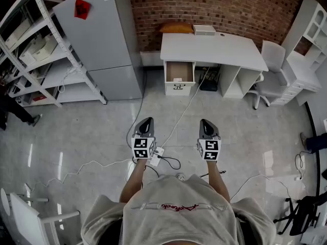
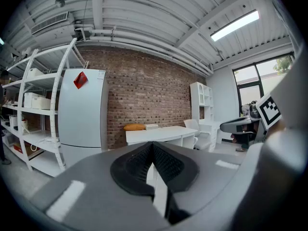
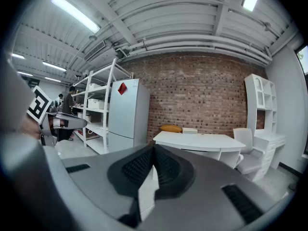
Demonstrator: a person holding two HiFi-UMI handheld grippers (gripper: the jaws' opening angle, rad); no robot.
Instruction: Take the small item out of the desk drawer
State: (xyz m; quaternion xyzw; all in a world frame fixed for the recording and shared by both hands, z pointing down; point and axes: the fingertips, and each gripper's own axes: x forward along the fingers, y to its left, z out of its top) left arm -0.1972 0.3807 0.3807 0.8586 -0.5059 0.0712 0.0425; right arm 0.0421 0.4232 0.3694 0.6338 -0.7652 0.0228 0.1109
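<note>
A white desk [image 1: 212,49] stands against the brick wall, well ahead of me across the floor. Its left drawer [image 1: 180,72] is pulled open, and a small item [image 1: 178,79] lies on its tan bottom. I hold both grippers side by side at waist height, pointing toward the desk and far from it. The left gripper [image 1: 146,120] is shut with nothing in it; in the left gripper view its pads [image 2: 144,160] meet at the tip. The right gripper [image 1: 205,121] is shut and empty too, with its pads [image 3: 166,165] closed together. The desk [image 3: 199,141] shows beyond the right jaws.
A grey fridge [image 1: 102,40] and white shelving [image 1: 41,60] stand at the left. An office chair [image 1: 271,70] and a white cabinet [image 1: 311,29] stand right of the desk. An orange cushion [image 1: 176,28] and a white box [image 1: 204,29] lie on the desk. Cables [image 1: 176,119] and a power strip [image 1: 157,154] cross the floor.
</note>
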